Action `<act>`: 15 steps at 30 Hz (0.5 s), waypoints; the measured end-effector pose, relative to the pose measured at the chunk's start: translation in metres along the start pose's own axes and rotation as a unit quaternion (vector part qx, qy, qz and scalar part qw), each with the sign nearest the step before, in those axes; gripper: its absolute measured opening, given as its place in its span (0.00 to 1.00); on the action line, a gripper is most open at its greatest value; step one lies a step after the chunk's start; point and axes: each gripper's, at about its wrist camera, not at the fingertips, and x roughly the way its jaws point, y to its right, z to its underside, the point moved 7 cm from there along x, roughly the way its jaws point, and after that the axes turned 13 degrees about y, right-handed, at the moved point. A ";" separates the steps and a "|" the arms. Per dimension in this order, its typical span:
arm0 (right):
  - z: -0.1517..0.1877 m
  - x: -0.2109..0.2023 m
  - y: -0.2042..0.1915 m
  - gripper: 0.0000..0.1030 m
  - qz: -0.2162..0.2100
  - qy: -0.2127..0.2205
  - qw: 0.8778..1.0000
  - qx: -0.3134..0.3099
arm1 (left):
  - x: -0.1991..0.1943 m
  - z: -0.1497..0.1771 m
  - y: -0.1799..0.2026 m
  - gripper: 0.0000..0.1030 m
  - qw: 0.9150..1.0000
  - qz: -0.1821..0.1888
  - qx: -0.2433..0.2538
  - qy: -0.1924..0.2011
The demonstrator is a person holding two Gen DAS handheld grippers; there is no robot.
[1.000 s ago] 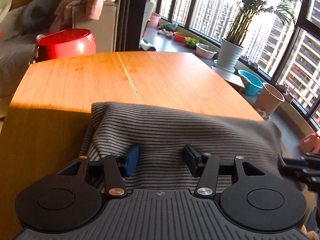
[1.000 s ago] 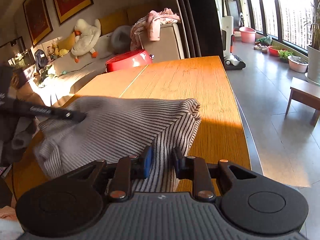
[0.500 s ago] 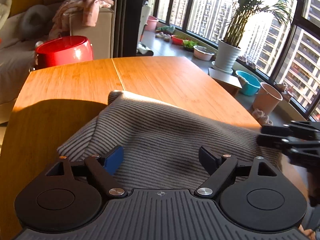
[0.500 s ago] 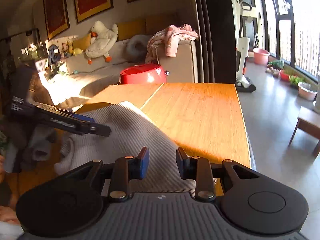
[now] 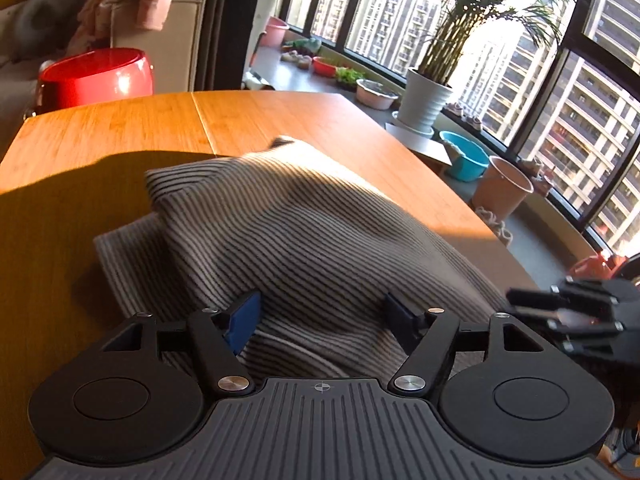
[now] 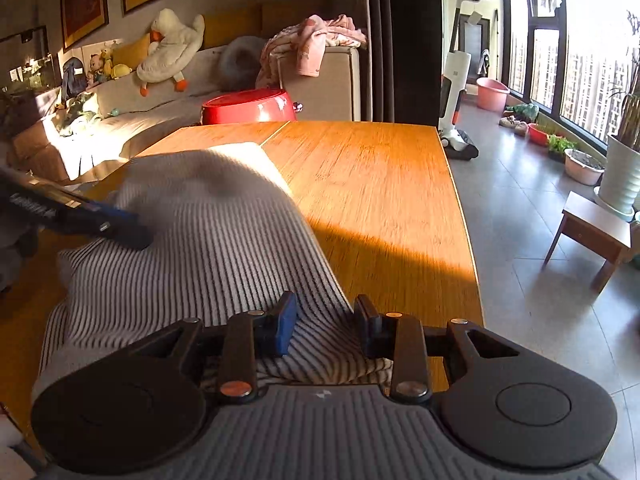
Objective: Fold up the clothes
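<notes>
A grey knit garment with dark stripes (image 5: 320, 232) lies bunched in a loose fold on the near part of the wooden table (image 5: 120, 132). My left gripper (image 5: 322, 316) hovers over its near side, open wide, with cloth lying under the gap. In the right wrist view the garment (image 6: 200, 248) slopes down to my right gripper (image 6: 326, 320). Its fingers stand a narrow gap apart, and the cloth's near right edge fills that gap. The left gripper (image 6: 120, 228) reaches in from the left over the cloth. The right gripper (image 5: 516, 304) shows at the right edge of the left wrist view.
A red pot (image 6: 248, 106) stands beyond the table's far edge, with a sofa and a plush duck (image 6: 168, 48) behind it. The bare tabletop (image 6: 380, 180) stretches ahead. On the floor to the right are a low stool (image 6: 592, 232), basins and a potted plant (image 5: 424, 100).
The garment, raised as a ridge a second ago, has dropped forward into a lower fold. My left gripper has opened wider. The right gripper's gap looks unchanged.
</notes>
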 end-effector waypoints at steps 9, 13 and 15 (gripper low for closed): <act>-0.013 -0.043 -0.088 0.31 -0.133 0.006 0.988 -0.083 | -0.023 -0.019 -0.009 0.80 0.999 -0.019 0.007 0.031; -0.032 -0.039 -0.109 0.31 -0.161 0.029 0.983 -0.084 | -0.058 -0.005 -0.011 0.75 0.999 -0.018 0.033 0.020; -0.025 -0.030 -0.122 0.34 -0.174 0.014 0.980 -0.091 | -0.069 0.006 -0.016 0.69 0.999 -0.021 0.040 0.008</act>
